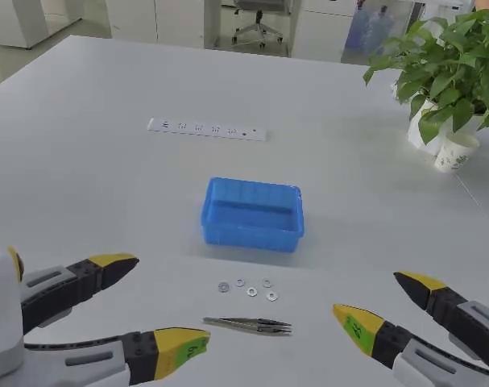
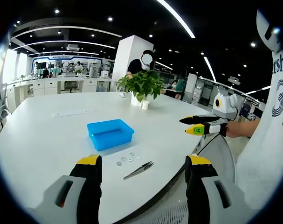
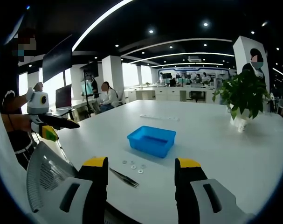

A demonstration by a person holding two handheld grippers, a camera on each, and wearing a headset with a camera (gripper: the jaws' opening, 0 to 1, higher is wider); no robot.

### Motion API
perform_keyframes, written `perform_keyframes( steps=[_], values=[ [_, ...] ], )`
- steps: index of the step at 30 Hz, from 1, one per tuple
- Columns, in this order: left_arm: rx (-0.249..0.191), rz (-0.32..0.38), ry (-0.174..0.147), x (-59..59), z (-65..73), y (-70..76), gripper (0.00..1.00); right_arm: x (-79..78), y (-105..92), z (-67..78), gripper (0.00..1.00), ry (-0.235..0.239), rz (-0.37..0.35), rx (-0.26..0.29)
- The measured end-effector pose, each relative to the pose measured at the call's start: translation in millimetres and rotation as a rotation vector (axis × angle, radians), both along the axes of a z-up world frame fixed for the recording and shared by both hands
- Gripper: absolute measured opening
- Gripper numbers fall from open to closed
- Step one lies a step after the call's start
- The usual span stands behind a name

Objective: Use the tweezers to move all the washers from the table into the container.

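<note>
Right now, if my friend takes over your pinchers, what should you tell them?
Left gripper: open, holding nothing.
Right gripper: open, holding nothing.
Tweezers lie on the table between the grippers, untouched.
Five washers lie just past the tweezers, in front of the blue container, which looks empty.
Done: nothing yet.
Left: pick up the tweezers and move all five washers into the container.
</note>
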State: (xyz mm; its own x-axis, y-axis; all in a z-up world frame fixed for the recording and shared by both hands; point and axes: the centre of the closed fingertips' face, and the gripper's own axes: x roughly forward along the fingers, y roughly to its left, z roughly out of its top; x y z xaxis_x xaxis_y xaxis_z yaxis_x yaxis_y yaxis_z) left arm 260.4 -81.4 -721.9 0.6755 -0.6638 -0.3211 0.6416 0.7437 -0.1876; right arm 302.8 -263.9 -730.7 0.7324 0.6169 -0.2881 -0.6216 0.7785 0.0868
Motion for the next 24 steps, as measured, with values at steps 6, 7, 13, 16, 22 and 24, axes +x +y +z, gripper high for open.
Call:
perform_keyframes(
  steps=[6, 7, 13, 16, 22, 24],
  values=[
    [0.001, 0.001, 0.002, -0.4, -1.1, 1.0, 0.78, -0.3, 1.6, -0.5, 0.58, 0.001, 0.003, -0.002],
    [0.000, 0.001, 0.002, -0.6, -1.4, 1.1, 0.78, -0.4, 2.3, -0.8, 0.58, 0.003, 0.005, -0.003],
    [-0.003, 0.000, 0.017, -1.9, -7.4, 1.2, 0.78, -1.7, 4.3, -3.6, 0.58, 0.008, 0.015, -0.017],
    [0.000, -0.007, 0.024, -2.0, -10.2, -0.4, 0.78, -1.8, 5.0, -4.6, 0.58, 0.010, 0.020, -0.023],
    [-0.010, -0.017, 0.027, 0.1, -11.0, -3.1, 0.78, -1.1, 6.0, -6.9, 0.58, 0.018, 0.026, -0.031],
    [0.004, -0.022, 0.030, 0.9, -14.1, -3.2, 0.78, -0.9, 7.3, -8.2, 0.58, 0.020, 0.034, -0.041]
  ],
)
